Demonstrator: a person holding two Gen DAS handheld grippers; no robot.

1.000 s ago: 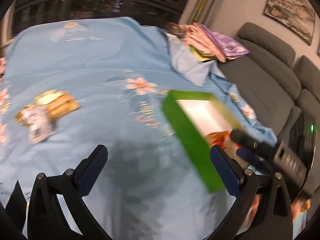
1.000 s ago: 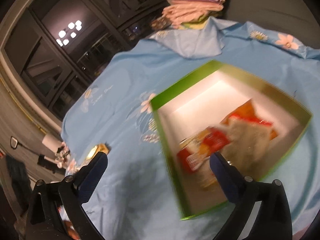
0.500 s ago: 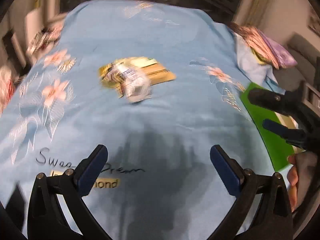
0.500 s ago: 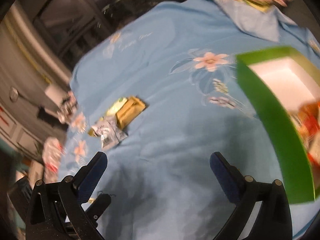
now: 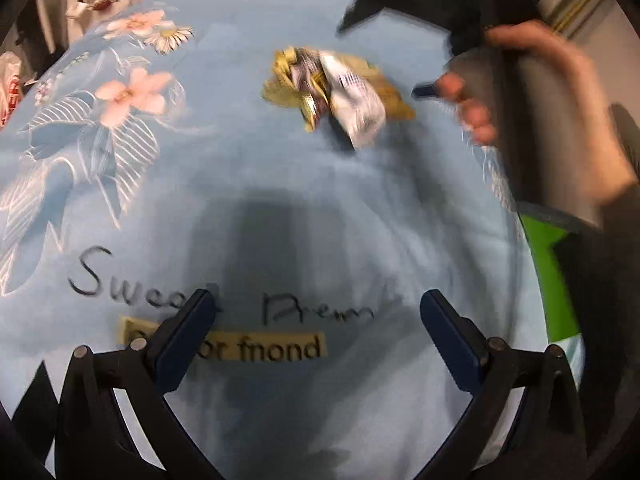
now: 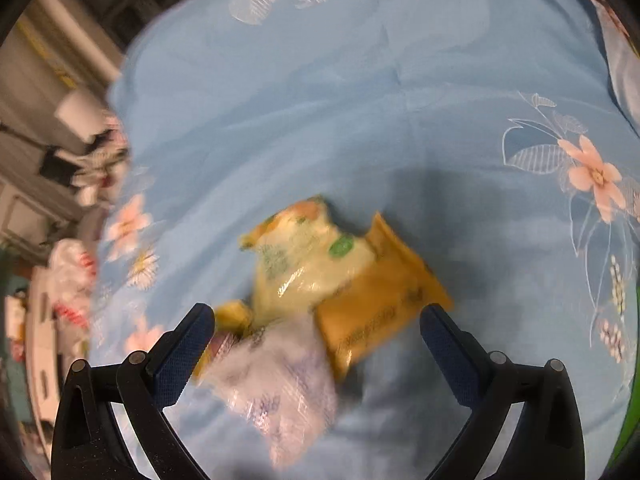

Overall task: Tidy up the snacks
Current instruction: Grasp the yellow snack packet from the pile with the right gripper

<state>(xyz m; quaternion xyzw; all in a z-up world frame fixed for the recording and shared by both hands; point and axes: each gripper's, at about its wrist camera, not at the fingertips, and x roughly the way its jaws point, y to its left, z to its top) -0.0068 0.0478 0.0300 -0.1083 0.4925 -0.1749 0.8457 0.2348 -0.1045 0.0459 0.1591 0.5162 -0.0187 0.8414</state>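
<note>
Swinging away from the green box, both grippers now face the loose pile of snack packets on the blue floral sheet — 1 second ago the right wrist view looked straight down into the box with packets already inside, and now only a sliver of its green wall shows at the right edge of each view. That suggests 1 delivery is done and the next pickup is starting, with the remaining snacks well apart from the box.

In the right wrist view the right gripper sits low over the pile, its fingers spread wide and holding nothing. A pale yellow packet, an orange packet and a clear crinkled wrapper lie overlapping between and just ahead of the fingers; whether a fingertip touches any of them is lost in the blur.

The left gripper hangs further back over bare sheet near the printed lettering, fingers equally wide and empty. From its view the person's hand on the right gripper reaches in just beside the pile.
</note>
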